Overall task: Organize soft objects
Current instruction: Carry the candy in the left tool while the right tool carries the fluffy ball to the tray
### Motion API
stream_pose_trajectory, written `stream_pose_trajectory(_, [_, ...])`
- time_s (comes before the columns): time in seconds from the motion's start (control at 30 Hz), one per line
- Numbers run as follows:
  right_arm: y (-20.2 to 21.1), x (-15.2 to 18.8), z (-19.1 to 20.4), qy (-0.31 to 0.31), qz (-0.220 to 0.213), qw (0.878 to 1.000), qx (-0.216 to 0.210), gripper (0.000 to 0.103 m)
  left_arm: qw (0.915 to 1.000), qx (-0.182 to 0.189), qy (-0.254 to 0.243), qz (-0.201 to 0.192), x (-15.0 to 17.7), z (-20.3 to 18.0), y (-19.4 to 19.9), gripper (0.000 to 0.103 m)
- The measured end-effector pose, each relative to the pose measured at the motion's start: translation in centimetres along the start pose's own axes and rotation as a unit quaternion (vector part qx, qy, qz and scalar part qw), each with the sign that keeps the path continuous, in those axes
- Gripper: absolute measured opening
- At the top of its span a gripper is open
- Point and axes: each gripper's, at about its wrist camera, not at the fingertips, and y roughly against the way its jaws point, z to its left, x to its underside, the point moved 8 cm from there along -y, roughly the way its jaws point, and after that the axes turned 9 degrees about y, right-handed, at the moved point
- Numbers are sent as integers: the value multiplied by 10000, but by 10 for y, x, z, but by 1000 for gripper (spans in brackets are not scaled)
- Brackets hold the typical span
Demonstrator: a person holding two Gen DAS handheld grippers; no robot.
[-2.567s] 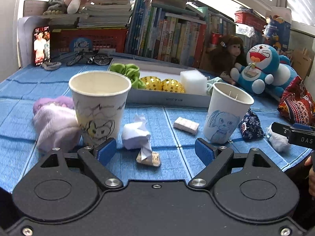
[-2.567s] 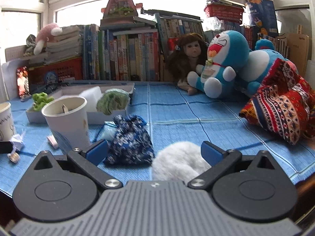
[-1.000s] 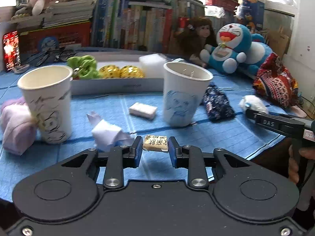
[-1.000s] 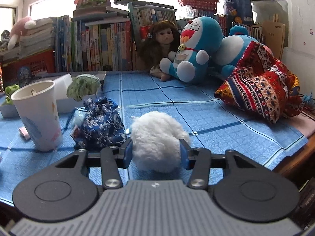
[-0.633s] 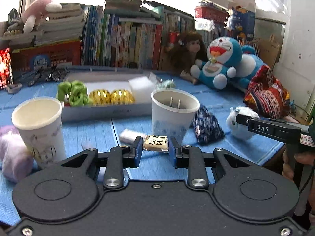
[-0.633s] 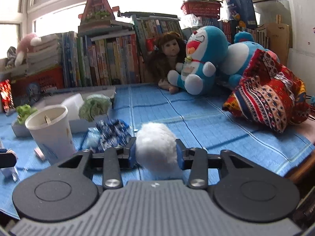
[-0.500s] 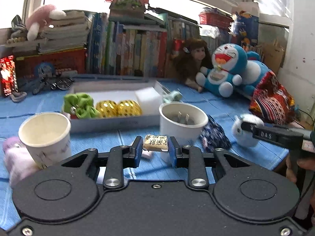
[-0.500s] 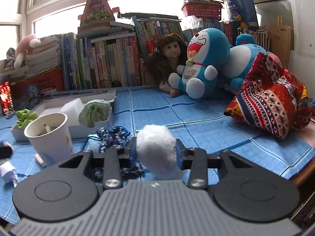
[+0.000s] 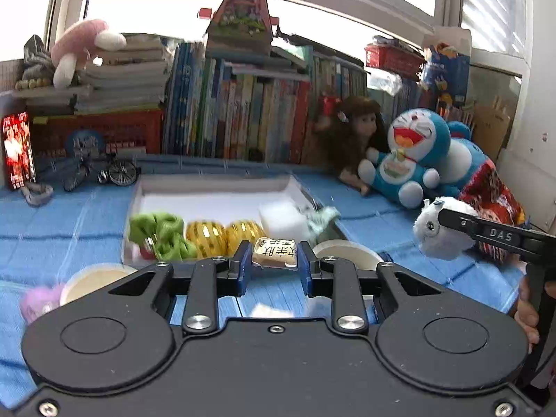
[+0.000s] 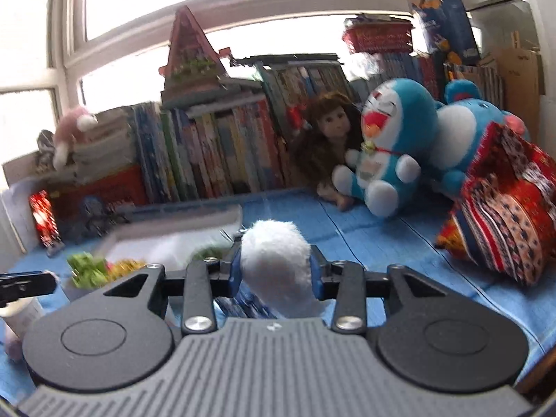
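Presently gripping, near at hand: left gripper [image 9: 272, 264] clamped on a small tan wrapped square with dark printed characters [image 9: 274, 252], pinched across its sides between the blue pads, presumably so the squashy packet rides level and clear of the two white paper cups [image 9: 347, 253] just below. Right gripper [image 10: 274, 271] squeezing a fluffy white plush ball [image 10: 276, 267] at its middle, fur bulging above and below the pads; seen from the left camera as a small-eyed puff [image 9: 441, 229] held out on black fingers. Both raised off the blue cloth-covered counter [image 9: 62, 229] and angled slightly downward toward the shallow white tray [image 9: 215, 184], likely the drop spot. Inside it along the near wall: green scrunchie [image 9: 160, 232], two gold mesh balls [image 9: 222, 232], white foam block [image 9: 281, 219]. Beyond, against the row of books [image 9: 243, 118]: brown-haired doll [image 10: 326, 139], blue-and-white cat plush [image 10: 392, 146], patterned red fabric bundle [image 10: 504, 215].
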Motion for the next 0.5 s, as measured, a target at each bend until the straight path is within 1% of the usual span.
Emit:
stream_pose_trajectory(0.17, [-9, -29, 13, -97, -75, 9994, -334, 42, 9999, -29, -1, -126, -34, 8, 0, 26])
stream_pose_trajectory(0.4, [-30, -54, 30, -551, 109, 9946, -874, 42, 9996, -200, 61, -202, -77, 26, -5, 26])
stream_pose_trajectory(0.5, [-42, -61, 38, -663, 231, 9921, -1038, 42, 9996, -243, 112, -107, -90, 35, -12, 26])
